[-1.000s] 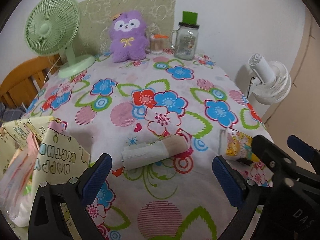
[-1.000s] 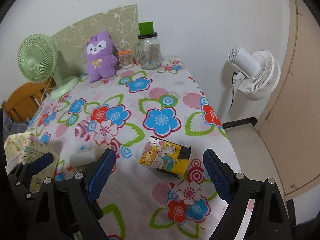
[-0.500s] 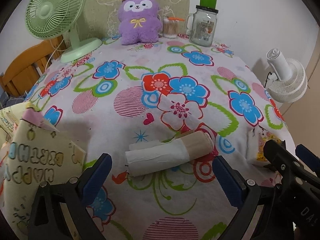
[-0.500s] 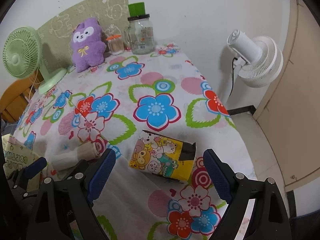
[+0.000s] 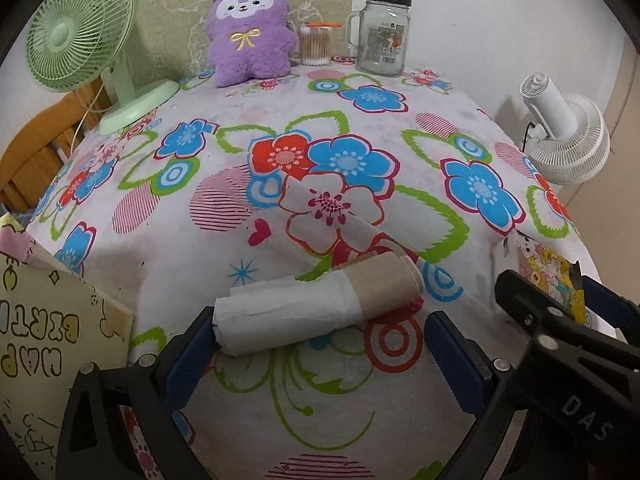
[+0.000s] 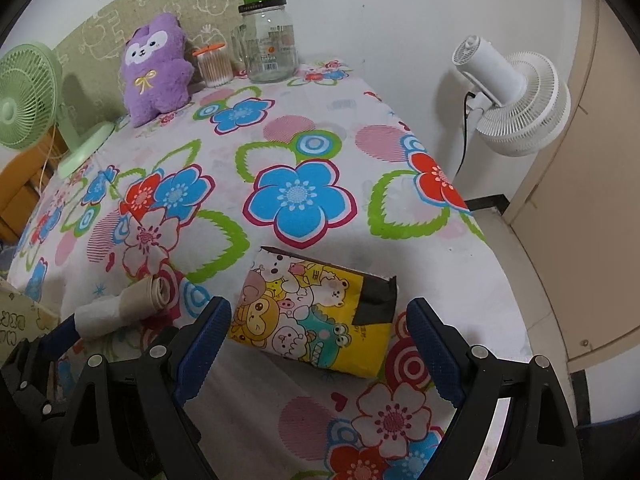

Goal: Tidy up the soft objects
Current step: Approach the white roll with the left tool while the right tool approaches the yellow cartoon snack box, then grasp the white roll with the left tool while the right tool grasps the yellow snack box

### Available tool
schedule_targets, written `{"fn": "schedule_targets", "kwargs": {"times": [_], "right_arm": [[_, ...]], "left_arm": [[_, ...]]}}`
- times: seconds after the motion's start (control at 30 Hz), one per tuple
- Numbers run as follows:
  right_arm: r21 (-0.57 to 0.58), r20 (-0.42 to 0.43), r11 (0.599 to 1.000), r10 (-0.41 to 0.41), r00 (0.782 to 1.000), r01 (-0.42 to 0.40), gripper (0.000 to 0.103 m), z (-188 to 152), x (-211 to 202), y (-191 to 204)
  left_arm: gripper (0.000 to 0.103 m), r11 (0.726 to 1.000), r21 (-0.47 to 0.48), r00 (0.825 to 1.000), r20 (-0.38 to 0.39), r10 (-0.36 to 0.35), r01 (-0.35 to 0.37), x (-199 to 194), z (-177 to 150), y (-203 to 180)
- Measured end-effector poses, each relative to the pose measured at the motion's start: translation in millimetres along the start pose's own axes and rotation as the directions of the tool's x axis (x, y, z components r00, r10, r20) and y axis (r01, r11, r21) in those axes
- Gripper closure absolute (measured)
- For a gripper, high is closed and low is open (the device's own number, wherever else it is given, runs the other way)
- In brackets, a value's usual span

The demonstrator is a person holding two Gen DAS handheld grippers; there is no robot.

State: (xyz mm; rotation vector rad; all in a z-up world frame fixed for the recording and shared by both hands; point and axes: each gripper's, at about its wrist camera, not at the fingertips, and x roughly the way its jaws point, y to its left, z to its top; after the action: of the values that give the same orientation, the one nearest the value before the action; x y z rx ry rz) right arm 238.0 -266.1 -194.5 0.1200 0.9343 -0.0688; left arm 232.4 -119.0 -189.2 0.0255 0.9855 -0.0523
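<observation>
A rolled white-and-tan cloth [image 5: 316, 304] lies on the flowered tablecloth [image 5: 320, 152], just ahead of my open left gripper [image 5: 320, 356]; its white end touches the left finger. It also shows in the right wrist view [image 6: 124, 310]. A yellow cartoon-print tissue pack [image 6: 316, 316] lies flat between the open fingers of my right gripper [image 6: 320, 352]; it shows at the right edge in the left wrist view [image 5: 544, 268]. A purple plush toy [image 5: 250, 36] sits upright at the table's far side.
A green desk fan [image 5: 80, 40] stands at the far left. A glass jar [image 5: 382, 36] and a cotton-swab pot [image 5: 316, 44] stand beside the plush. A yellow paper gift bag [image 5: 44, 344] stands at the near left. A white fan [image 6: 516, 100] stands off the table's right edge.
Both grippers have moved forward and down. The cloth roll now lies at the left gripper's fingertips, and the tissue pack now lies between the right gripper's fingers.
</observation>
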Motion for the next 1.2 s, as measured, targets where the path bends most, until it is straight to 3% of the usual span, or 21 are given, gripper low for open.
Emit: {"fn": "schedule_targets", "kwargs": {"times": [0.1,0.17,0.33,0.53,0.87,1.07,1.2], "right_arm": [[0.002,-0.010,1.000,0.002,1.000,-0.002,0.012,0.8,4.7,1.0],[0.014,-0.020,1.000,0.023,1.000,-0.022,0.020,0.7,8.1,1.6],[0.006,-0.019,1.000,0.020,1.000,-0.020,0.025,0.5,10.8,7.4],[-0.019,-0.005,0.999,0.035,0.999,-0.035,0.025,0.1,6.8,16.5],[-0.079,0.010,0.995,0.068,0.998,-0.067,0.024,-0.1,-2.6,35.6],[-0.086,0.007,0.993,0.076,0.997,-0.075,0.024,-3.4,-7.0,41.6],[-0.084,0.008,0.993,0.080,0.997,-0.079,0.024,-6.4,-11.9,42.0]], "left_arm": [[0.002,1.000,0.012,1.000,0.007,-0.004,0.004,0.1,-0.1,0.2],[0.002,1.000,0.023,1.000,0.014,-0.003,0.003,-0.2,-0.1,-0.4],[0.004,1.000,0.021,1.000,0.010,-0.019,0.019,-0.3,-0.4,2.2],[0.018,0.999,0.013,0.999,0.031,-0.032,0.032,-6.7,-1.0,7.0],[0.061,0.997,0.044,0.998,0.039,-0.058,0.057,-14.5,-3.4,8.8],[0.074,0.995,0.073,0.996,0.063,-0.067,0.062,-23.6,-8.5,5.2],[0.077,0.993,0.089,0.994,0.070,-0.080,0.074,-30.6,-12.3,2.4]]}}
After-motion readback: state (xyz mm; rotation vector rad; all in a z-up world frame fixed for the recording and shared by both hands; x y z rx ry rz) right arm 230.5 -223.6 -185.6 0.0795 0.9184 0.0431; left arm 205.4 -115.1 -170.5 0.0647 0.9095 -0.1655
